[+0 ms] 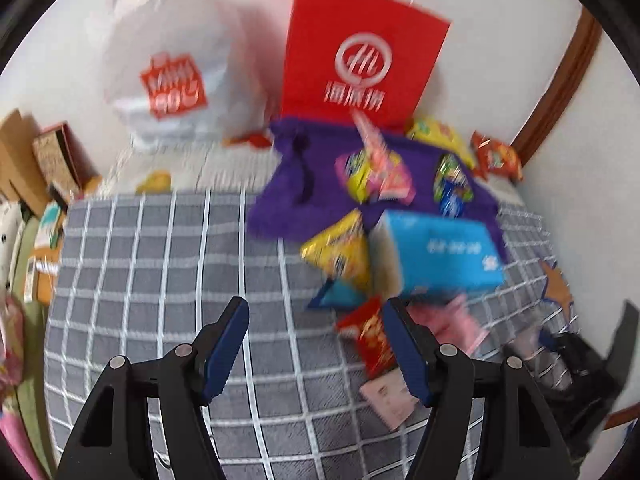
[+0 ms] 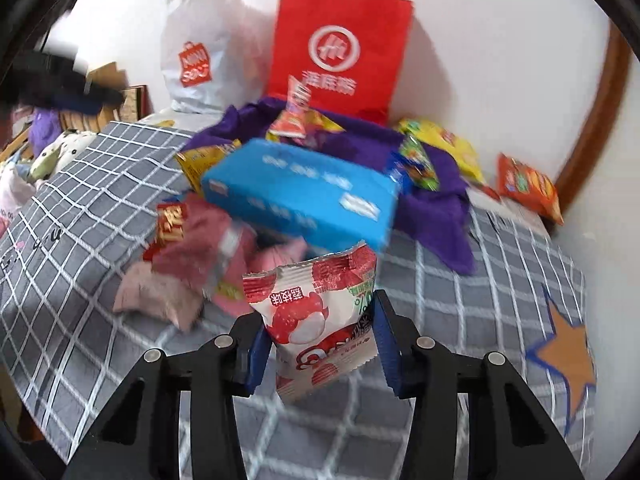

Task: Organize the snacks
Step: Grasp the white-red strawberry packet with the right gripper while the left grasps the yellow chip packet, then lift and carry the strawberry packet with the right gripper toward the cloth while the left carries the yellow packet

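A bed under a grey checked cover (image 2: 460, 300) against a white wall carries a scatter of snacks around a blue box (image 2: 300, 196) on a purple cloth (image 2: 436, 208), with a red paper bag (image 2: 340, 48) and a white plastic bag (image 2: 200, 56) behind. The right tongs (image 2: 318, 350) grip a red-and-white lychee snack packet (image 2: 316, 316) upright; the left tongs (image 1: 316, 350) hang open and empty over the cover, beside a red packet (image 1: 372, 340)
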The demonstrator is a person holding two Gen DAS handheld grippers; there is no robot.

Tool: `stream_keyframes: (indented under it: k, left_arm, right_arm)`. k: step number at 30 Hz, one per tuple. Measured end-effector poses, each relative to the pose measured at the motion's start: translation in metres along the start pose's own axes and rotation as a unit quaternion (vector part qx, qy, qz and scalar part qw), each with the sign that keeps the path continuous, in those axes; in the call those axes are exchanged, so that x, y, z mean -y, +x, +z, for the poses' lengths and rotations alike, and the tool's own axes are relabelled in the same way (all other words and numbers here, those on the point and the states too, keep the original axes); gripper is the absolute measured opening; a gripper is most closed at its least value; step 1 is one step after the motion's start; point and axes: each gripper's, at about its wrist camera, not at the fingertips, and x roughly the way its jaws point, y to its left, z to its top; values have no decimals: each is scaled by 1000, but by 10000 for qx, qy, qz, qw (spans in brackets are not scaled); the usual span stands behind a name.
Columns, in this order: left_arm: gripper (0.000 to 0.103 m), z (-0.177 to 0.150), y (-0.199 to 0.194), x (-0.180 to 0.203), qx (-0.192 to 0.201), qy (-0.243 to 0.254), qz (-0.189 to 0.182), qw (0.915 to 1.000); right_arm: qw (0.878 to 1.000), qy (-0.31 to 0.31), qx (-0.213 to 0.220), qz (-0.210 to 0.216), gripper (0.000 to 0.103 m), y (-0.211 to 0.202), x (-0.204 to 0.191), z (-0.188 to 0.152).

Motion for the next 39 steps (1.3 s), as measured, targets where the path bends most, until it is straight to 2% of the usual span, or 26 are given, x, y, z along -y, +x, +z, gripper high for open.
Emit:
stream_keyframes:
  k: [4, 8, 12, 16, 23, 26, 28, 30, 39]
  left_arm:
    - [67, -15, 28, -7, -241, -336, -98, 9991]
    - [67, -11, 43, -1, -261, -445, -136, 9986]
    - [67, 2, 50, 12, -53, -364, -153, 9992]
    - [67, 21, 69, 18, 106, -390, 157, 9991]
    - [67, 31, 113, 22, -350, -440, -112, 9984]
    - [65, 29, 124, 24, -387, -365, -74, 9986]
    - [63, 26, 128, 20, -323, -429, -200, 9984]
    - [53, 26, 126, 19, -293, -416, -262, 9984]
    - [45, 24, 127, 20, -265, -420, -405, 9979]
  right_arm:
    - [9990, 393, -193, -80, 46, 4, 17, -17]
    - [9975, 656, -275, -51, 46, 23, 26, -23]
    - [9968, 763, -251, 45, 46, 36, 28, -21]
    - [9967, 776, -228, 41, 47, 47, 30, -13]
    - [9942, 1027, -244, 208, 47, 55, 42, -10]
    - [9935, 1058, -322, 263, 48, 60, 42, -11]
    - [9931, 1080, -355, 282, 49, 62, 43, -11]
    - [9928, 1094, -395, 284, 50, 64, 44, -11]
    - [9931, 1068, -400, 259, 51, 65, 44, -11]
